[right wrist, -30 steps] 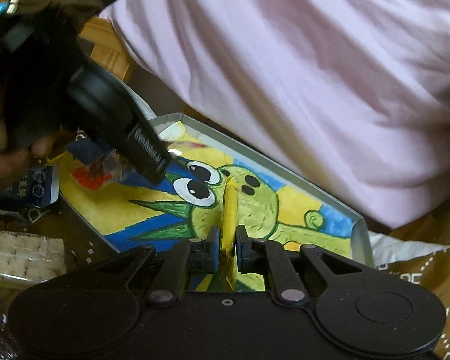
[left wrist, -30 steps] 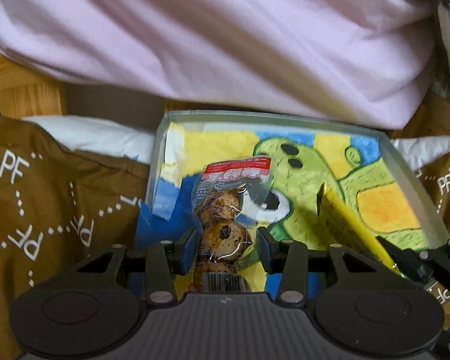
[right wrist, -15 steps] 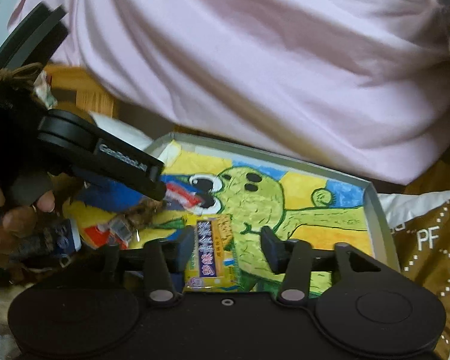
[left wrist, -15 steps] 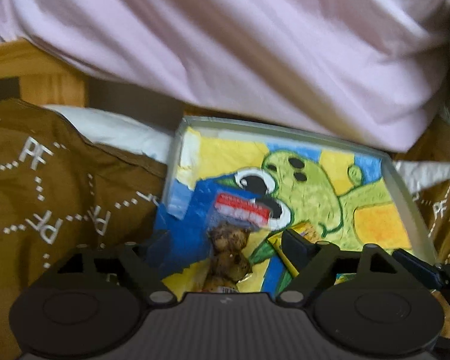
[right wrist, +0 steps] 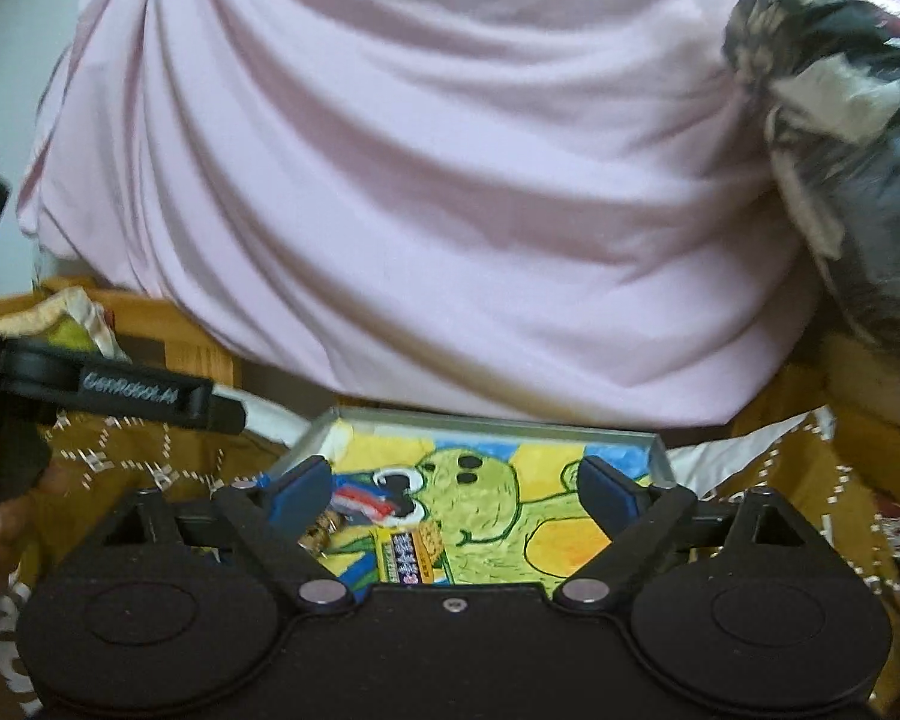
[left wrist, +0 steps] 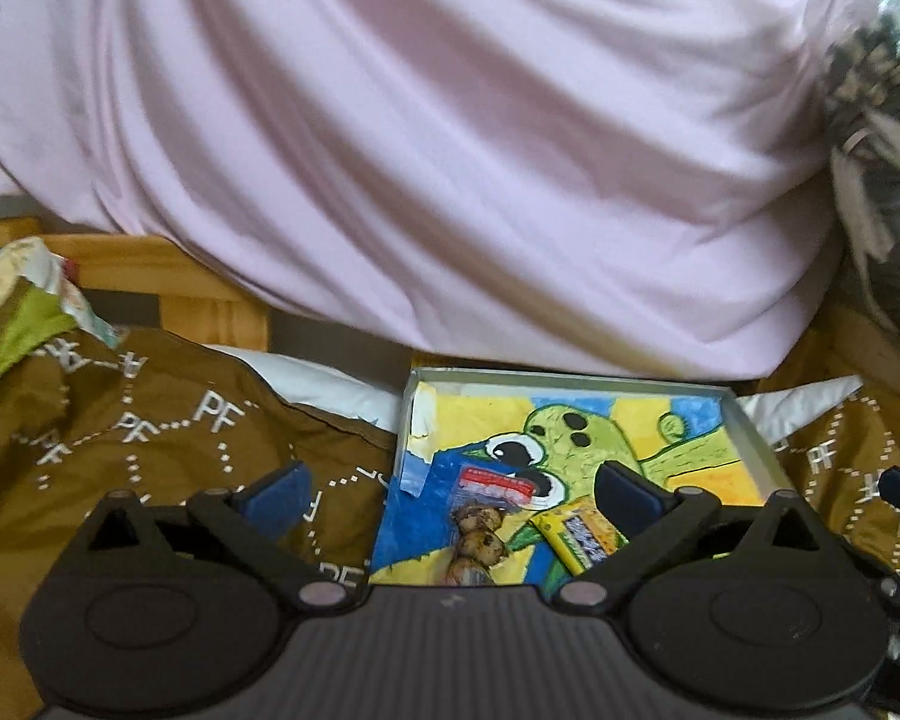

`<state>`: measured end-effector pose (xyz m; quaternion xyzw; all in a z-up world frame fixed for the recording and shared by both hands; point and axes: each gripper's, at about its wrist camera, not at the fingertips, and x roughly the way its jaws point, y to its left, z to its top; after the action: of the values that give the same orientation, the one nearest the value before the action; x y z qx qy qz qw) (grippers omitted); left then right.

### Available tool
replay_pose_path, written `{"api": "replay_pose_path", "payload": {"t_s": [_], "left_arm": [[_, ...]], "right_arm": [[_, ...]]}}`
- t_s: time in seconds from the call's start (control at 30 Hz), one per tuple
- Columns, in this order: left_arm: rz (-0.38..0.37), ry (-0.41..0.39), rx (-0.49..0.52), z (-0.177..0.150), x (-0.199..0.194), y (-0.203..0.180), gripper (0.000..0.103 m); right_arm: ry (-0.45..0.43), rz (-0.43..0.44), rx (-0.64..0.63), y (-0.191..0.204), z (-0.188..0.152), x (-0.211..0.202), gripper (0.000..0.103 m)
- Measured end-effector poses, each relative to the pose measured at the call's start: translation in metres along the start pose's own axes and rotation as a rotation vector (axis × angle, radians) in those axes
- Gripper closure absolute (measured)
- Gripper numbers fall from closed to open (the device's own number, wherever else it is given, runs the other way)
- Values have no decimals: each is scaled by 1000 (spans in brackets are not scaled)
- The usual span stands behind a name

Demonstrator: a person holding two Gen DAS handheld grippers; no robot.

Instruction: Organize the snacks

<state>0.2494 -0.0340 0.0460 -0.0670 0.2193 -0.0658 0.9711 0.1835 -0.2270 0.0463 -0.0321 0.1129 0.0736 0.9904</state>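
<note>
Tray (left wrist: 750, 420): shallow, grey-rimmed, frog drawing on its floor; lay on the brown cloth (left wrist: 150, 438), ahead of both sets of fingers.

Egg pack (left wrist: 477, 531): clear pouch of speckled eggs, red label; lay flat in the tray, ahead of the left gripper (left wrist: 450, 495) and between its fingers in view, touching neither.

Yellow bar (right wrist: 405, 552): wrapped, blue label; lay flat in the tray just beside the egg pack, ahead of the right gripper (right wrist: 453, 492), clear of both fingers.

Left gripper: fingers spread wide, holding nothing.

Right gripper: fingers spread wide, holding nothing.

Progress, as judged: two snacks placed in the tray. Most of the tray floor beyond the fingers was bare. Whether more snacks waited outside the tray could not be told from either view.
</note>
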Motion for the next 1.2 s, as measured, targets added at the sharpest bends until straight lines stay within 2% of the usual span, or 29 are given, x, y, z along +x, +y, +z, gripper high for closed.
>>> {"api": "replay_pose_path", "payload": {"t_s": [0.27,0.43,0.87,1.2], "left_arm": [[19,-95,48,-23,-79,-3,0],[34,-109,67,-44,-121,1,0],[24,12,77,-96,-182,7,0],[54,106,108,-113,-188,7,0]], "right_arm": [[-109,-5,54,10,3,-81,1],[-122,-7,84,20,-5,-122,1],[-47,-19,137,32,-34,-183,1],[140,-42,144,41,-58,-190,1]]}}
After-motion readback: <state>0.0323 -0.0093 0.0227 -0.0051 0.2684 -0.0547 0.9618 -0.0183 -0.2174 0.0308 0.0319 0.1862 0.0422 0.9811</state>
